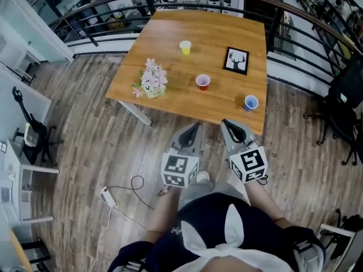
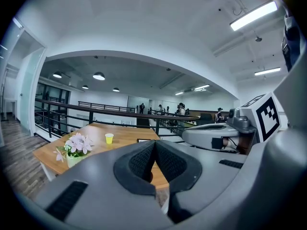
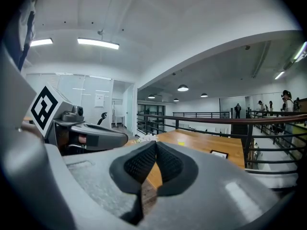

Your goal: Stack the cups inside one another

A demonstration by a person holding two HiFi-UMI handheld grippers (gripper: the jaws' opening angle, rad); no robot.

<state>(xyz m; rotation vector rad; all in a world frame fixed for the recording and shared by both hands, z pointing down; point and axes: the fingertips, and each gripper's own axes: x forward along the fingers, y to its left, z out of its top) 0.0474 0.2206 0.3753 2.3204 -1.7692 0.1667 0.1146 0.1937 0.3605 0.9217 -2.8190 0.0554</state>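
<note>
Tongs: left tongs (image 1: 196, 127) and right tongs (image 1: 226, 123) both clenched, empty, just short of the desk (image 1: 221, 35) | Cups: yellow cup (image 1: 185, 47) upper centre, red cup (image 1: 203, 82) mid-frame, blue cup (image 1: 251, 102) right, by the desk edge | Risk: still-clenched tongs may shove the blue cup off.

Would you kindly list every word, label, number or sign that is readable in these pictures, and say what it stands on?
No words or numbers can be read anywhere.
Marker cubes: black-and-white square patterns only, no letters.
Framed picture on the table: a deer's head, no text.
Wall notice: too small to read.
</note>
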